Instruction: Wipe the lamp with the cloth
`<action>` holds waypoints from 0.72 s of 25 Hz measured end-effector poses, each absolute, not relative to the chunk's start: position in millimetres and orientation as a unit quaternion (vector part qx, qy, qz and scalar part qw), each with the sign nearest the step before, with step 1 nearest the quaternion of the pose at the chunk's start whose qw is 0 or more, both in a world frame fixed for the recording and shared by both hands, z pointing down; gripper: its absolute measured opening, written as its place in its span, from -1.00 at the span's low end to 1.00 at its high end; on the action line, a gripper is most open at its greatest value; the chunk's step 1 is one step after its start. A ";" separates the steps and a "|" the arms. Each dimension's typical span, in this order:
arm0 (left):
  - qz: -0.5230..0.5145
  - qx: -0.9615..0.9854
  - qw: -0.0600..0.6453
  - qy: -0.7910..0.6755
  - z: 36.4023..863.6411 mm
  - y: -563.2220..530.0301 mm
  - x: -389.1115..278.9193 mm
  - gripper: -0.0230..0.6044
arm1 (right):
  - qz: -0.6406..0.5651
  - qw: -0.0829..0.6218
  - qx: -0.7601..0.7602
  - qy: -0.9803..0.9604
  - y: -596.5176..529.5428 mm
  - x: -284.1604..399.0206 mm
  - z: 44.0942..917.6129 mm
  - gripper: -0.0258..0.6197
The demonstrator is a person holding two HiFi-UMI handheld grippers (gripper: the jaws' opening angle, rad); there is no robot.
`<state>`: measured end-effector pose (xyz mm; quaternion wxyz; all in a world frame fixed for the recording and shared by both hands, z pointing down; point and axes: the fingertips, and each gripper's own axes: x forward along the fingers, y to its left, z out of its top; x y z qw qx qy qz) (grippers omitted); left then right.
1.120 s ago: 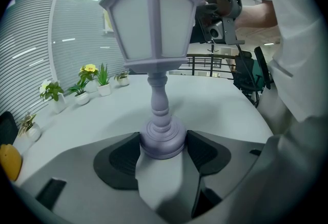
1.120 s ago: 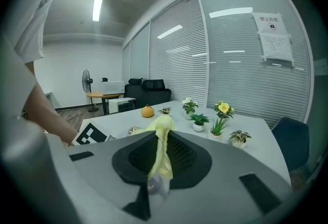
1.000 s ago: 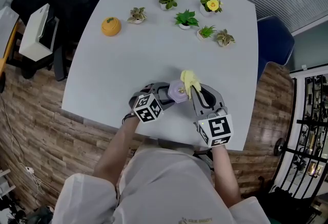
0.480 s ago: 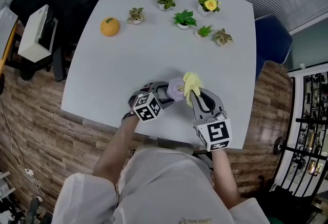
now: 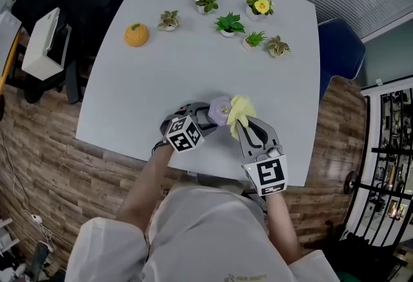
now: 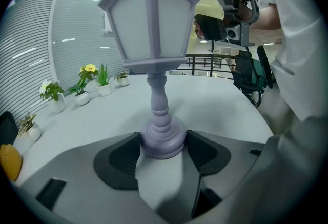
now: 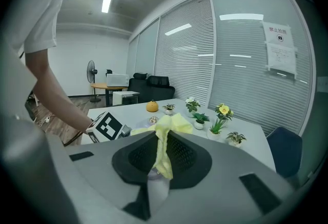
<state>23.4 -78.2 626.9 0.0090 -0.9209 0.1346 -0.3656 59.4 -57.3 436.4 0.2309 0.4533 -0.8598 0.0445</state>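
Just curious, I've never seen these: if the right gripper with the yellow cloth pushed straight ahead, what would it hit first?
Probably the lamp, at its top, right beyond the cloth the right gripper holds; depth is uncertain.

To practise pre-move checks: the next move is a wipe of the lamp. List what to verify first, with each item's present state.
1. Left claw shut on the base of the lamp: ok.
2. Lamp upright: ok.
3. Right claw shut on the cloth: ok.
4. Cloth pressed against the lamp's head: cannot tell; it sits right beside it.
5. Plants well away from the lamp, at the far side of the table: ok.
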 end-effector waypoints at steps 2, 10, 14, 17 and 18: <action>-0.366 -0.921 0.009 0.135 626.4 -78.0 23.3 0.02 | 0.042 0.234 0.451 -0.860 -55.4 58.6 435.5 -0.77; -0.366 -0.921 0.007 0.134 626.2 -79.2 24.4 0.02 | 0.025 0.248 0.436 -0.865 -50.8 51.5 432.9 -0.77; -0.366 -0.921 0.008 0.133 625.7 -78.6 24.0 0.02 | 0.014 0.252 0.429 -0.868 -47.8 45.8 430.2 -0.77; -0.366 -0.921 0.008 0.134 625.8 -79.4 23.5 0.02 | 0.006 0.253 0.421 -0.871 -47.2 40.6 429.0 -0.77; -0.366 -0.921 0.008 0.134 626.1 -79.5 23.6 0.02 | 0.004 0.255 0.419 -0.872 -47.1 39.5 429.3 -0.77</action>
